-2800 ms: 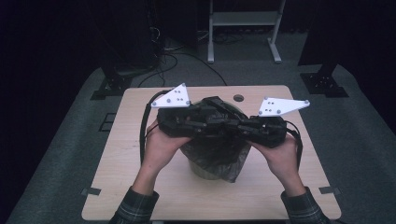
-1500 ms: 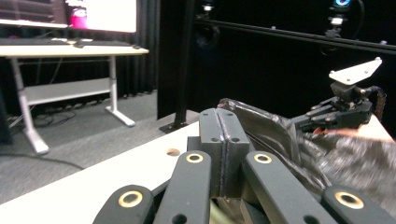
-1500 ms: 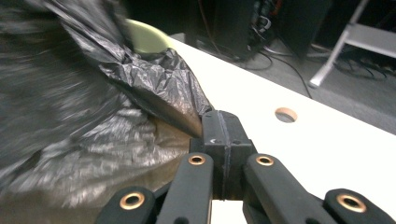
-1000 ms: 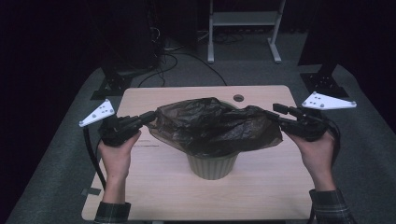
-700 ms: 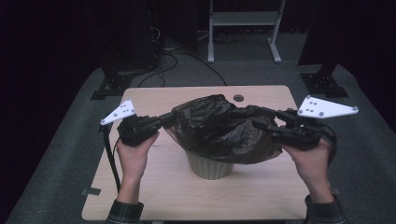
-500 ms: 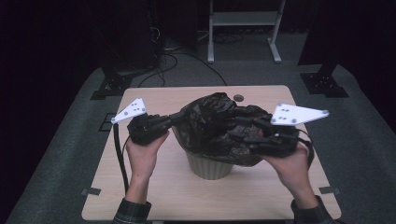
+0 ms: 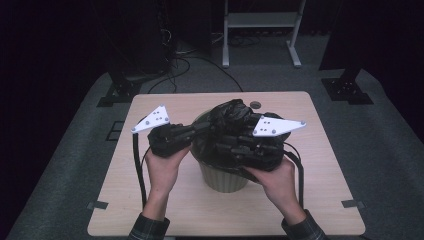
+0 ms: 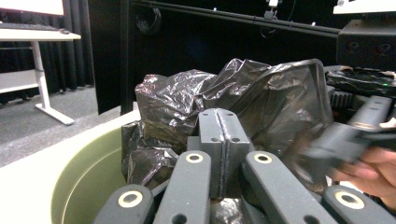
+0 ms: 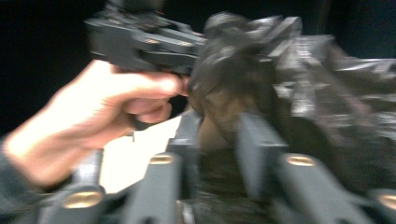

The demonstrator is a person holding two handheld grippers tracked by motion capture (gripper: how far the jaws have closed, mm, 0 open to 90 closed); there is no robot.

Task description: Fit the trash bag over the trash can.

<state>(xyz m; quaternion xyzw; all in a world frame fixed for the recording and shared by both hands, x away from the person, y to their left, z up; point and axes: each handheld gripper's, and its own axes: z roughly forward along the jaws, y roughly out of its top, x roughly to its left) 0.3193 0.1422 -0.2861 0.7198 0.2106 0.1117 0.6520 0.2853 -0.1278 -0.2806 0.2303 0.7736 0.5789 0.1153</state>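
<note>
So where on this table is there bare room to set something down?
The table is bare along its near edge in front of the green bin, down its left side, and widely at right. The middle is crowded: bin, black bag, left gripper and right gripper. A small dark disc sits behind.

Two hands hold the left gripper (image 7: 200,131) and right gripper (image 7: 235,145) close together; left jaws pressed shut, right jaws closing.

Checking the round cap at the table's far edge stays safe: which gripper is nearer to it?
Right. The right gripper sits over the bag just short of the cap; the left gripper is farther to the left.
</note>
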